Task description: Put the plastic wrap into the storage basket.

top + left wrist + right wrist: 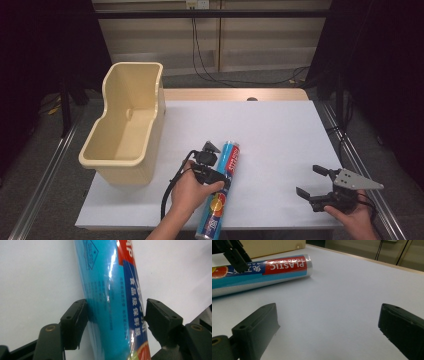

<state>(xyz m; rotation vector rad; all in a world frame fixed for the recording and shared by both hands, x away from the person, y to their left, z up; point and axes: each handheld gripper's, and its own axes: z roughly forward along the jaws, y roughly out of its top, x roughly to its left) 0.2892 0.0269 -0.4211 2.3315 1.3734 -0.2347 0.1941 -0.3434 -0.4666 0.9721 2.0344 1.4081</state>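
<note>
Left gripper point(223, 176) clamped across blue roll point(223, 183), pads point(77, 320) pressed on both sides of wrapper. Roll lying lengthwise on white table point(280, 140), near front edge, just right of cream bin point(125, 130) but apart from it. Right gripper point(309, 182) well apart at right, jaws spread wide over bare table, grasping nothing.

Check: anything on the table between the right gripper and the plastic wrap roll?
Nothing. Between the right gripper and the plastic wrap roll there is only bare white table, as the high view and the right gripper view show.
</note>
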